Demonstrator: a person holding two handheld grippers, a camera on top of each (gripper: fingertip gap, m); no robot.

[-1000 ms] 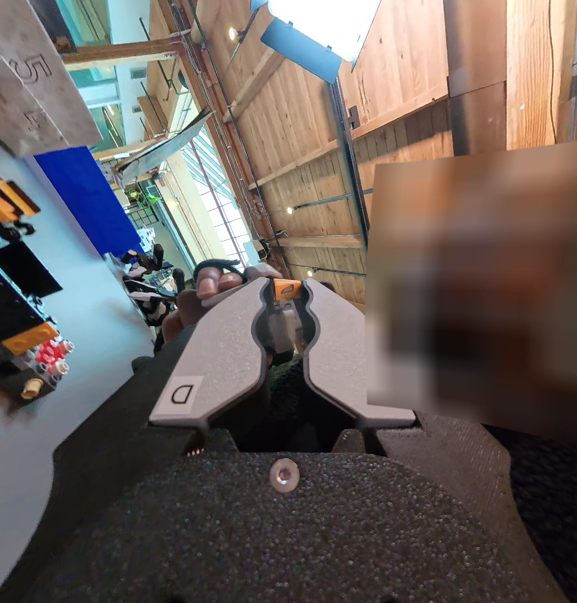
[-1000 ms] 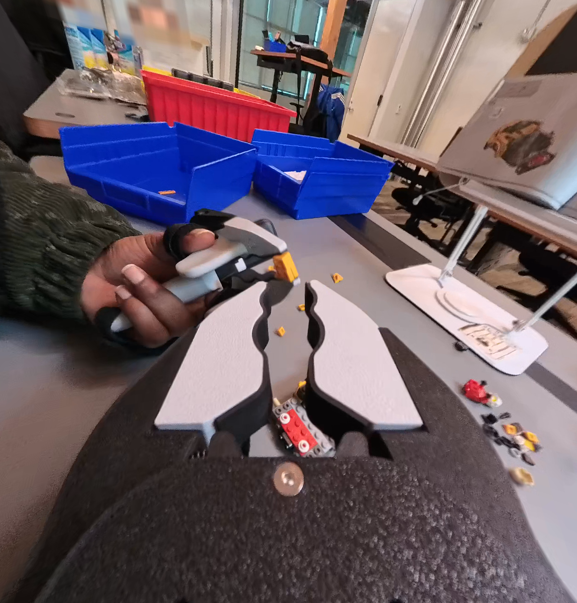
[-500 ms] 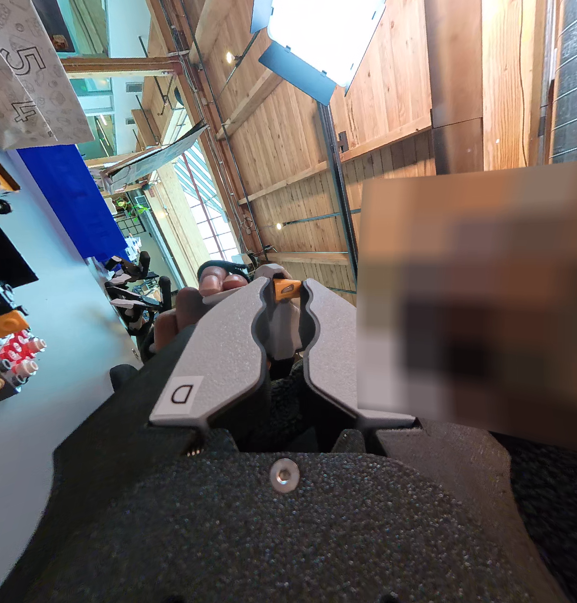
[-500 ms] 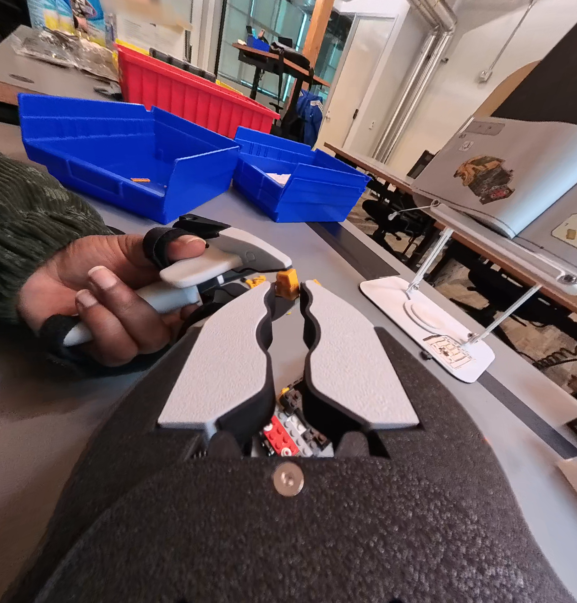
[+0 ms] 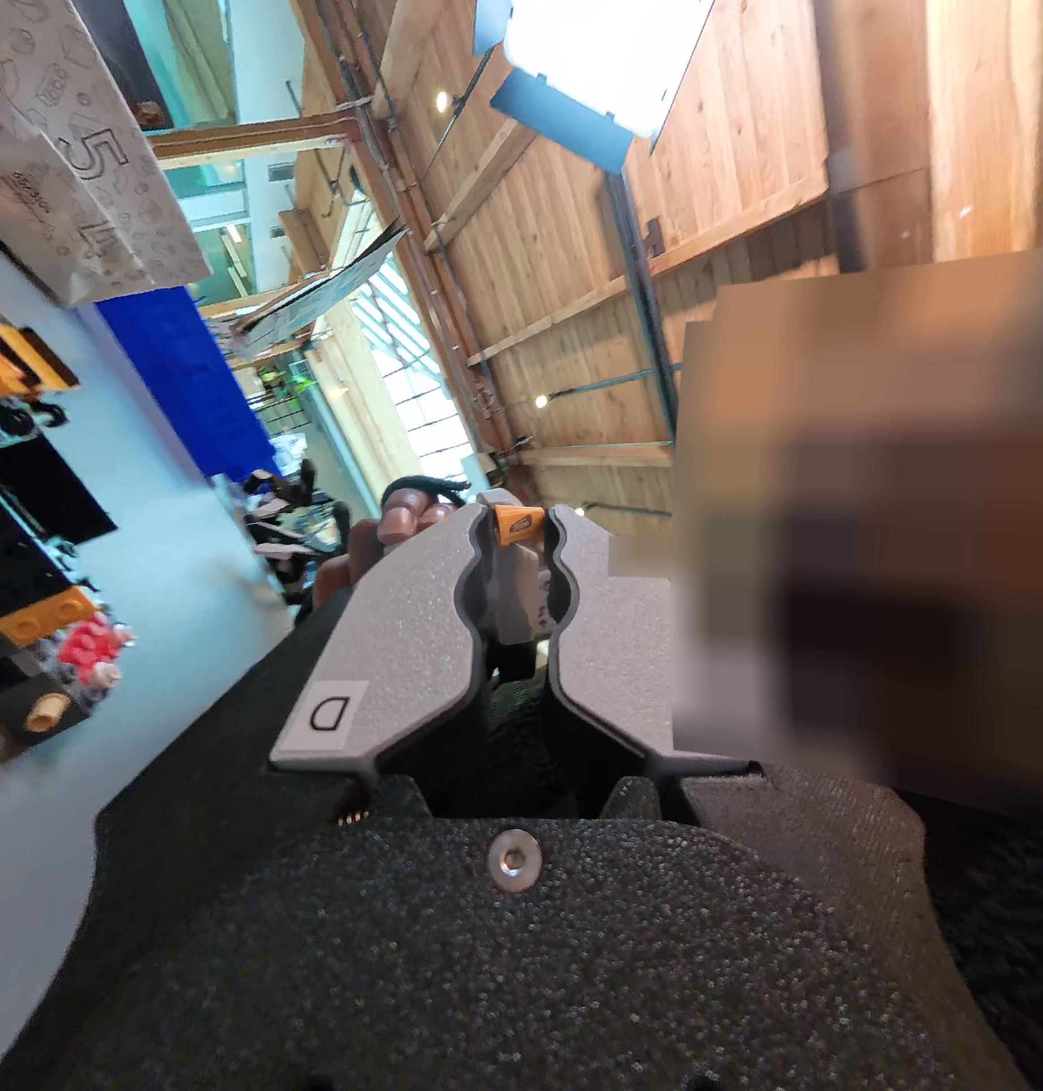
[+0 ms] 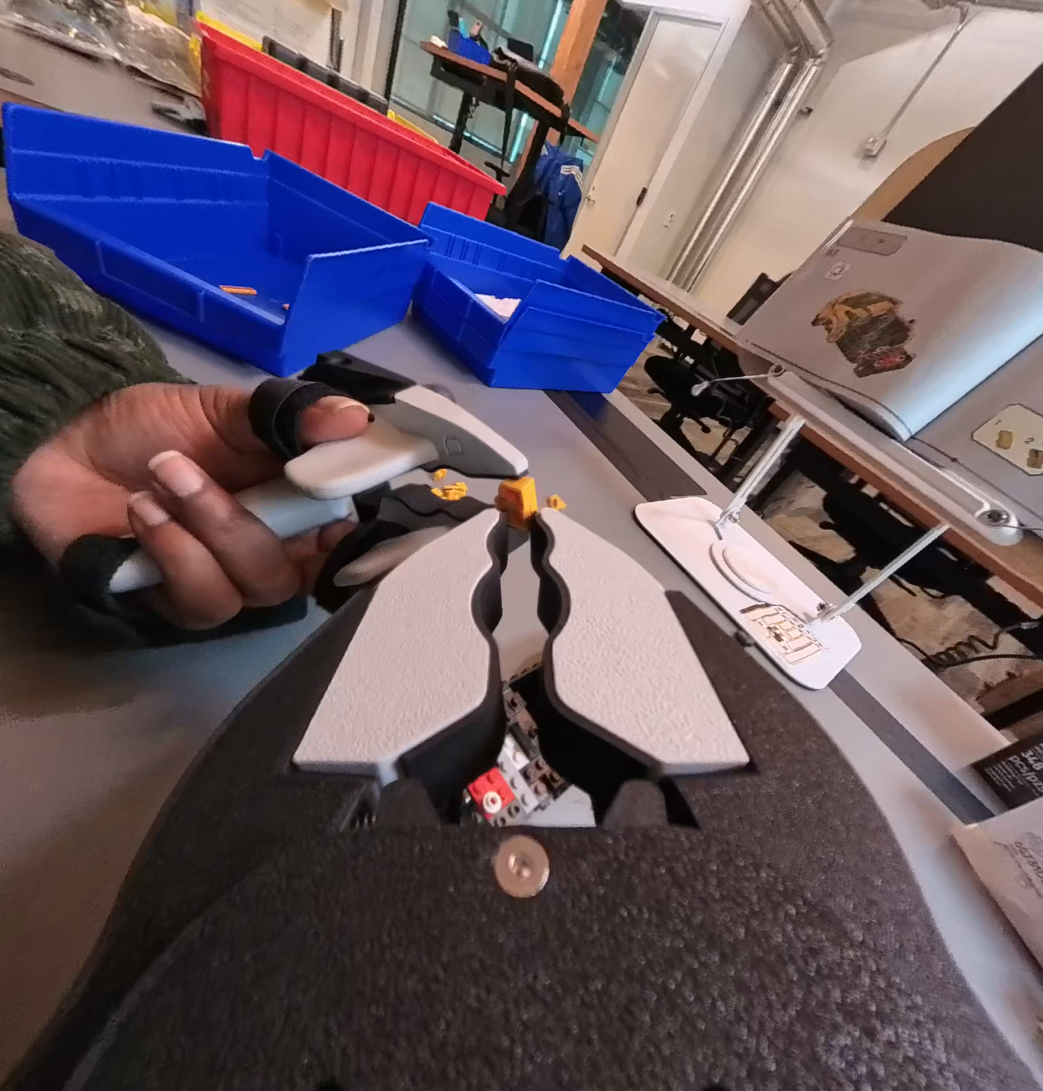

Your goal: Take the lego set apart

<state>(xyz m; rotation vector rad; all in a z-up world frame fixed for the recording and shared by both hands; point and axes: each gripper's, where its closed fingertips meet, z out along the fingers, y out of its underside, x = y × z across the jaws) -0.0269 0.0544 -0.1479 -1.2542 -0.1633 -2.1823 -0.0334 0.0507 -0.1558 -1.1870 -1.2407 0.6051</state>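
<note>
We have a small orange brick (image 5: 518, 526) pinched at the very tips of both tools. In the left wrist view the left gripper (image 5: 519, 525) is clamped on it, the brick spanning the narrow gap between its fingertips. In the right wrist view the right gripper (image 6: 518, 512) meets the same brick (image 6: 517, 495) from the other side; its fingers stand nearly together, and the brick sits at their tips, though we cannot tell whether they truly press it or only touch. The left tool and the hand (image 6: 171, 502) holding it lie just beyond, low over the grey table (image 6: 94, 738).

The rest of the lego set (image 6: 516, 773) sits on the table under the right gripper, seen through the gap at the base of its fingers: grey, black and red plates joined together. In the left view a larger black and orange part (image 5: 29, 567) lies at the frame's edge. Loose orange bits (image 6: 448, 490) lie scattered on the table, and two blue bins (image 6: 342, 295) stand farther back.

We judge the brick to be light, hard and smooth, so it can easily pop out of a tip grip or spin between the pads. It holds best by its flat opposite sides, seated a little deeper than the extreme tips. Joined pieces likely resist until they snap free, so a steady twist or peel suits better than a hard pull.
</note>
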